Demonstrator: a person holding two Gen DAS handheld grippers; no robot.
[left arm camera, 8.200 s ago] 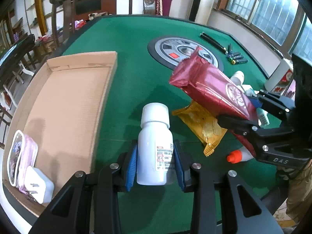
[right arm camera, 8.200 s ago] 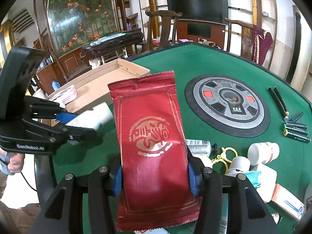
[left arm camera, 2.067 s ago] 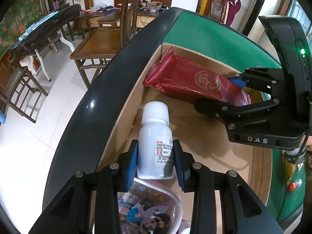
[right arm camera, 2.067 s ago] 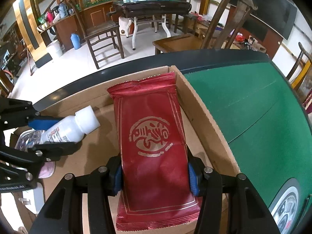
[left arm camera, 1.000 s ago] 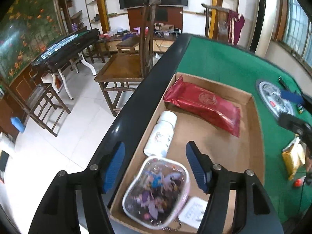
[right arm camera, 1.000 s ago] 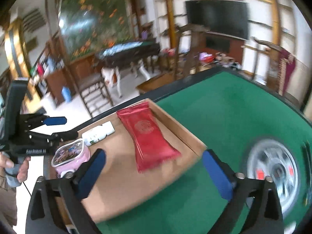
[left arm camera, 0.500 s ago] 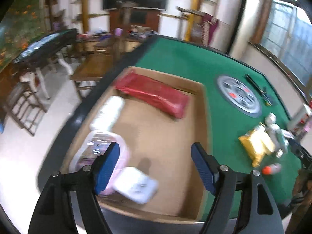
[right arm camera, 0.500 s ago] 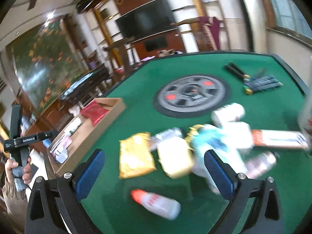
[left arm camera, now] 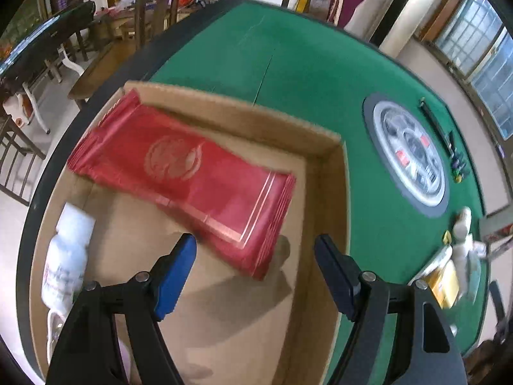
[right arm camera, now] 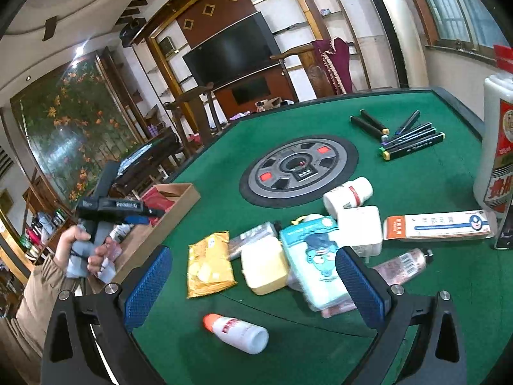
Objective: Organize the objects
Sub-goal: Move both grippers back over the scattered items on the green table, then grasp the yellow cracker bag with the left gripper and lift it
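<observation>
Since the earlier frames, both loads had gone into the cardboard box point(left arm camera: 323, 192): the red packet point(left arm camera: 189, 173) lay flat along its far wall and the white bottle point(left arm camera: 69, 256) by its left wall. The left hand-held gripper point(left arm camera: 253, 276), jaws just widened, hung empty above the box. The right hand-held gripper point(right arm camera: 253, 285), wide open and empty, faced the clutter right of the box, likely the next pick.

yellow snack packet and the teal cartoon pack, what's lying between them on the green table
In the right wrist view, a pale yellow box lies between the yellow snack packet and the teal cartoon pack, with a clear-wrapped item just behind it.
</observation>
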